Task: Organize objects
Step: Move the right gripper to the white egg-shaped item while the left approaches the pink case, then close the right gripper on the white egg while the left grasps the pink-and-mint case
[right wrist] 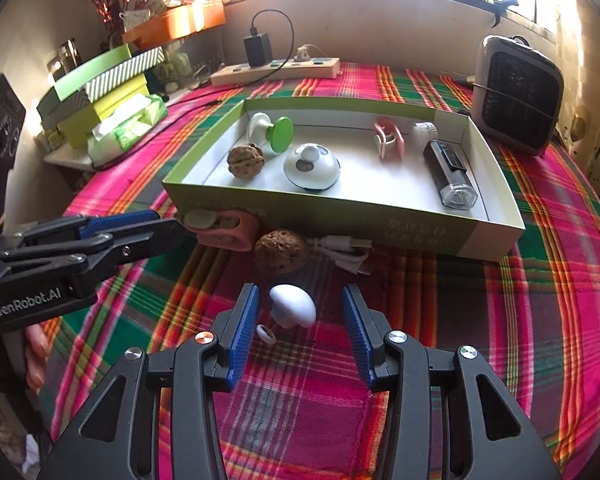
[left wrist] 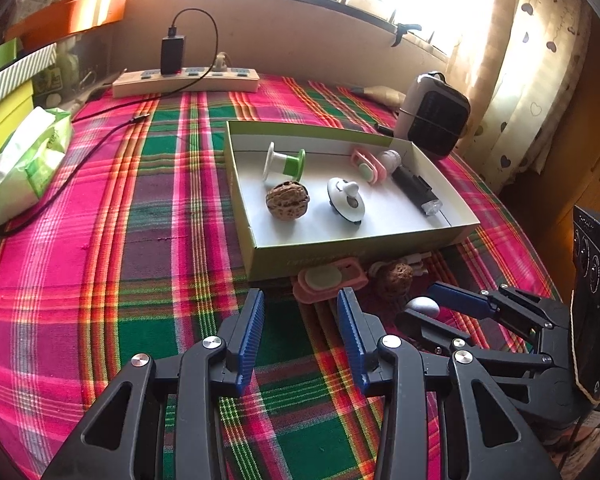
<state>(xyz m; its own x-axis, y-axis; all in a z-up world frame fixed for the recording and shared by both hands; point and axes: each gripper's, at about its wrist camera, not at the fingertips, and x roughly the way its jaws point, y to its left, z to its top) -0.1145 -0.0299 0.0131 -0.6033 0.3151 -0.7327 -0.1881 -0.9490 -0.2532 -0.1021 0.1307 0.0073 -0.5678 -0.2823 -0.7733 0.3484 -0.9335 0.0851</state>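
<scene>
A white egg-shaped piece (right wrist: 294, 306) with a small ring lies on the plaid cloth between the fingers of my right gripper (right wrist: 300, 294). The pads stand apart from it on both sides, so that gripper is open. My left gripper (left wrist: 301, 300) is open over bare cloth, just short of a pink case (left wrist: 327, 280). A walnut (right wrist: 280, 254) and a white cable (right wrist: 347, 254) lie against the front wall of a green-rimmed box (right wrist: 339, 220). Inside the box are another walnut (right wrist: 246, 160), a green spool (right wrist: 278, 132), a white dome (right wrist: 311, 166), a pink case (right wrist: 387, 138) and a black flashlight (right wrist: 451, 172).
A power strip (left wrist: 186, 80) with a black charger runs along the far wall. A small heater (right wrist: 515, 96) stands at the back right. A tissue pack (left wrist: 24, 160) and stacked boxes (right wrist: 96, 88) sit on the left. A curtain (left wrist: 539, 60) hangs on the right. A hand (right wrist: 36, 348) holds the left gripper.
</scene>
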